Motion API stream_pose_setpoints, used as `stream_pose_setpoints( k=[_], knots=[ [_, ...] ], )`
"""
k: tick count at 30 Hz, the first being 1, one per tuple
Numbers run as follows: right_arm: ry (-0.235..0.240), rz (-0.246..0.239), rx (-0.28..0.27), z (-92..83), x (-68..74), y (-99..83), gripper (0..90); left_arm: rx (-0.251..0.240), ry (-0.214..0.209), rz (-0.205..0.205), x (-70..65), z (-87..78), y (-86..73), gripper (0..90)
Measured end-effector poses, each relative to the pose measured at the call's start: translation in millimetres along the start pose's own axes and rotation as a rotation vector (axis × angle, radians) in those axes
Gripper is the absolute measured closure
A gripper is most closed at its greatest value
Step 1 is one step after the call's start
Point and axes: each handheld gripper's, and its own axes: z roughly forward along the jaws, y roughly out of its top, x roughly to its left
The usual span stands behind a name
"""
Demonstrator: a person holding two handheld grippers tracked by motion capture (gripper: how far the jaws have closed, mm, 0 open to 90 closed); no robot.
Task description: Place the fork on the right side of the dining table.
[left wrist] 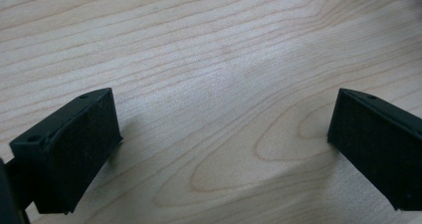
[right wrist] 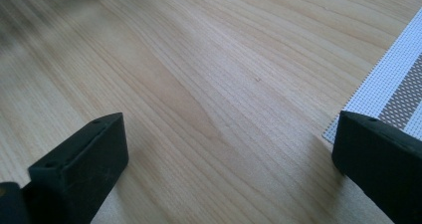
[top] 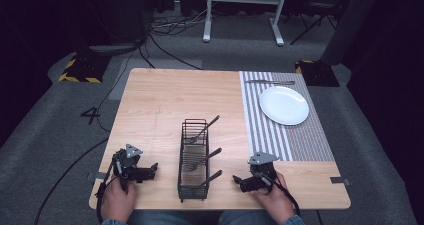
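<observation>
A black wire caddy [top: 193, 160] stands at the front middle of the wooden table [top: 165, 100] and holds three utensils, their handles [top: 212, 121] sticking out to the right. My left gripper [top: 150, 169] rests on the table left of the caddy, held by a hand, jaws wide apart over bare wood [left wrist: 224, 134]. My right gripper [top: 239, 181] lies right of the caddy, also open, with bare wood between its jaws [right wrist: 224, 129]. A white plate [top: 284, 105] sits on a striped placemat [top: 310, 140] at the far right, with a knife [top: 270, 82] beyond it.
The placemat's corner [right wrist: 393, 99] shows beside my right gripper's right jaw. Cables and a white stand's legs [top: 240, 15] are on the grey floor behind the table. Bare wood stretches across the table's left and middle.
</observation>
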Motion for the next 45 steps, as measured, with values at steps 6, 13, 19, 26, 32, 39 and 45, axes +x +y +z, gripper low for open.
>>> stream_pose_setpoints(
  k=[6,13,19,26,32,39,45],
  knots=[
    [-0.01,0.027,0.021,-12.1,-3.7,3.3,37.5,0.0,0.0,0.001,0.0,0.0,0.0,0.1],
    [0.024,0.069,0.037,-24.8,-8.6,19.0,47.0,0.0,0.0,0.001,0.1,0.0,0.0,0.1],
    [0.071,0.051,0.002,-37.2,-8.1,43.3,48.4,0.0,0.0,0.0,0.0,0.0,0.0,0.1],
    [0.093,0.006,-0.006,-47.6,-8.2,74.1,50.5,0.0,-0.001,0.0,0.1,0.0,0.0,0.1],
    [0.106,0.039,-0.029,-51.2,-11.9,97.9,52.5,0.0,-0.001,0.0,0.1,0.0,0.0,0.1],
    [0.128,0.039,-0.058,-52.6,-13.6,128.4,53.8,0.0,-0.002,0.0,0.2,-0.1,0.0,0.2],
    [0.167,0.063,-0.092,-54.5,-16.5,151.1,55.0,0.0,-0.001,0.0,0.2,-0.1,0.0,0.2]
  ],
)
